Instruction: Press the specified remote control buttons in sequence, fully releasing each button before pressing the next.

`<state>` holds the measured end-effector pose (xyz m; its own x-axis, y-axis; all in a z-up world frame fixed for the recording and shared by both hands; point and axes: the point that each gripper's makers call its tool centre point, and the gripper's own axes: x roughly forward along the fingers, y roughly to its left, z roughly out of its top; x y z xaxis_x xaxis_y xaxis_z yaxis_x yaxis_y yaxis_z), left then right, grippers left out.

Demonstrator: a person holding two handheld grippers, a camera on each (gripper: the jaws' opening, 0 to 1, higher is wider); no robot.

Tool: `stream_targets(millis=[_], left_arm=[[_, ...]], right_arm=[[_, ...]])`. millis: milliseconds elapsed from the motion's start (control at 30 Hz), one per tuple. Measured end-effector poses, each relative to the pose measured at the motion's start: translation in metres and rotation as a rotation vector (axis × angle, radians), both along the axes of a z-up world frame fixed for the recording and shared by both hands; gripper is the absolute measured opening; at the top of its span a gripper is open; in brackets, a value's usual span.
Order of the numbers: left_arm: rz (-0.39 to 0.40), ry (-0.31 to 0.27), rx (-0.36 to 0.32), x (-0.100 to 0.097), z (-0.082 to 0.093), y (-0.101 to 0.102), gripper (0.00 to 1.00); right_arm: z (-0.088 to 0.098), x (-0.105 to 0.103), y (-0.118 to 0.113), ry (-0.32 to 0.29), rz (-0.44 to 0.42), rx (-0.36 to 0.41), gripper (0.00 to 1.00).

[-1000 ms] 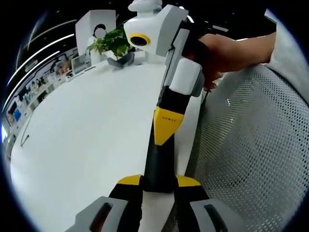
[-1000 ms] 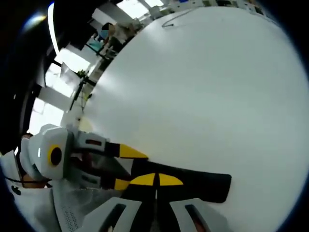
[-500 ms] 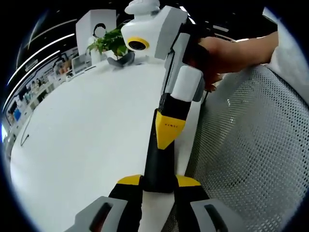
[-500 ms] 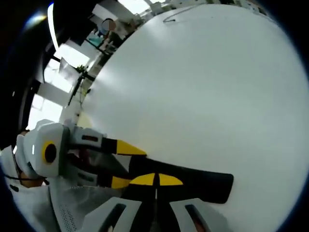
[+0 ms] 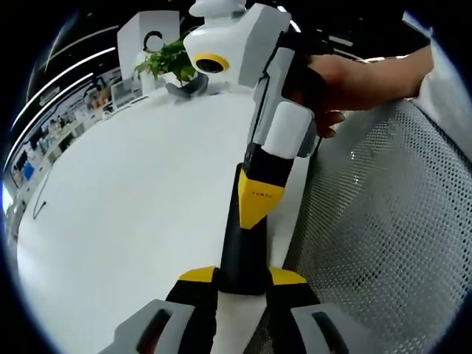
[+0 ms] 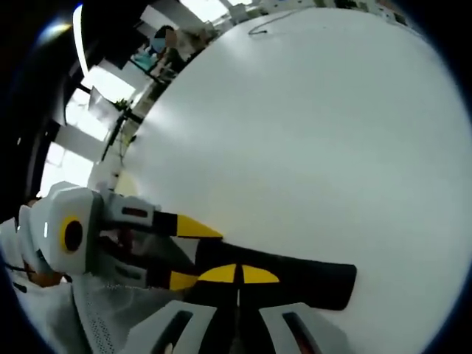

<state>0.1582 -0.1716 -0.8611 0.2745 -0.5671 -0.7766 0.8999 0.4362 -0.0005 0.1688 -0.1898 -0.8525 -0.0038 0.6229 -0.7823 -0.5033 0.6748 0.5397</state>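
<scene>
A black remote control (image 5: 242, 247) lies lengthwise over the white table's (image 5: 133, 199) edge, its near end clamped between my left gripper's (image 5: 243, 277) yellow-tipped jaws. My right gripper (image 5: 258, 198) reaches in from above, held by a person's hand (image 5: 354, 74). It is shut, with its joined yellow tips resting on the remote's top face. In the right gripper view the remote (image 6: 313, 279) stretches to the right. My right gripper (image 6: 239, 274) sits closed over it, and the left gripper (image 6: 186, 252) grips its left end.
A grey mesh chair (image 5: 391, 228) fills the right side, just off the table edge. At the table's far end stand a potted plant (image 5: 168, 63) and a white box (image 5: 140, 35). A thin dark cable (image 5: 37, 210) lies far left.
The right gripper's yellow tip has crept slightly down the remote toward my left jaws. The remote and left grip stay as they were.
</scene>
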Motion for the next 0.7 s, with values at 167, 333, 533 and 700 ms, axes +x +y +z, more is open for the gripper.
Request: stream_targets(millis=[167,333,533,700], left_arm=[[0.002,0.002,-0.007,0.0,0.0,0.002,0.25],[0.003,0.005,-0.006,0.0,-0.001,0.002,0.25],[-0.002,0.007,0.011,0.0,-0.001,0.002,0.24],[-0.009,0.009,0.021,0.0,-0.001,0.002,0.24]], right_arm=[[0.004,0.001,0.0,-0.009,-0.006,0.008,0.0],[0.02,0.018,0.001,-0.149,-0.02,0.038,0.0],[0.067,0.048,-0.006,-0.378,-0.116,0.136,0.0],[0.11,0.069,-0.029,-0.597,-0.217,0.16,0.05]])
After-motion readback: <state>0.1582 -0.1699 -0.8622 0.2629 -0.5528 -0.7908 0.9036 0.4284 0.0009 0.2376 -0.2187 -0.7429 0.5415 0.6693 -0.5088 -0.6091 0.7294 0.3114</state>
